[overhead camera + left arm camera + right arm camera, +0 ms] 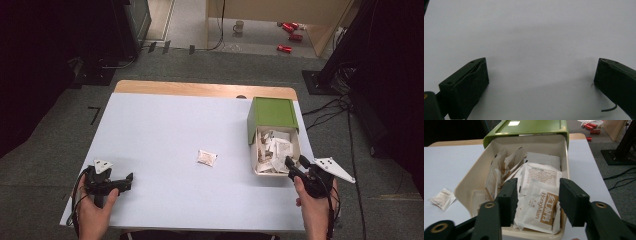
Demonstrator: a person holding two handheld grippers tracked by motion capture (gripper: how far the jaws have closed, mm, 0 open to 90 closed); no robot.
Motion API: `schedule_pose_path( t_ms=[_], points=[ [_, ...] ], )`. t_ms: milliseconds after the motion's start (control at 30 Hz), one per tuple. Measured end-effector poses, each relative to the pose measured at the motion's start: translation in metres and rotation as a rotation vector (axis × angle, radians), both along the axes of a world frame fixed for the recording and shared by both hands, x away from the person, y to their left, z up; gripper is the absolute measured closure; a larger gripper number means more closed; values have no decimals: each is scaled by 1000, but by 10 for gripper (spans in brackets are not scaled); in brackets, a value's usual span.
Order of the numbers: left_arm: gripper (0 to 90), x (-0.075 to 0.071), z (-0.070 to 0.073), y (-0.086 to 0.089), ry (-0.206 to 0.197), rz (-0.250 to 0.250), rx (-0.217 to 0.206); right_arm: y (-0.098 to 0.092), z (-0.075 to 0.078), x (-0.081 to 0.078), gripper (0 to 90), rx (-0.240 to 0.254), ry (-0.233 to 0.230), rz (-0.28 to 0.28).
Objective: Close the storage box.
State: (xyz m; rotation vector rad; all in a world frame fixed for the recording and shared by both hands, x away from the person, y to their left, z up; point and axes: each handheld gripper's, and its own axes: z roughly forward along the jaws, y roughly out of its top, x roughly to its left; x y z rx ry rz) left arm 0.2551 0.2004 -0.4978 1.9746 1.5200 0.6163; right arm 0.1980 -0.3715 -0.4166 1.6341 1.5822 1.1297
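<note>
Right gripper (537,202) over the near end of the cream drawer (474,182), which stands pulled out of its green box (529,127) at the tabletop's (165,125) right side. The jaws stand about half apart and straddle the "HongMian" sachet (541,207), the topmost white packet at the near edge of the drawer. The sachet lies between the two pads, its brown printed band nearer the right-hand pad. Whether the pads press on it cannot be told. Beyond the gripper, further sachets (541,172) stand and lean in a loose pile that reaches the drawer's far wall.

In the high view, the right gripper (295,165) points into the drawer's near right corner, with the hand just behind it at the tabletop's edge. A single sachet (206,157) lies flat on the tabletop, well apart from the drawer, between the two grippers.

Left gripper (127,181), held low at the near left of the tabletop: jaws wide apart, with bare white surface between them in the left gripper view (541,75).
</note>
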Motion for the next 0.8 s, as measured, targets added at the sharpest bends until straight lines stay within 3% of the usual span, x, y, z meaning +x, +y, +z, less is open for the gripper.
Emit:
schedule_pose_path(
  t_ms=[267, 367, 433, 600, 800],
  points=[
    [0, 0, 0, 0, 0, 0, -1, 0, -2, -1, 550, -16, -27, -11],
    [0, 0, 0, 0, 0, 0, 0, -1, 1, -3, 552, -54, -51, -35],
    [0, 0, 0, 0, 0, 0, 0, -3, 2, -5, 555, -54, -56, -37],
    [0, 0, 0, 0, 0, 0, 0, -8, -1, -4, 566, -48, -24, -51],
    [0, 0, 0, 0, 0, 0, 0, -14, -8, -3, 677, -18, -20, -91]
  ],
)
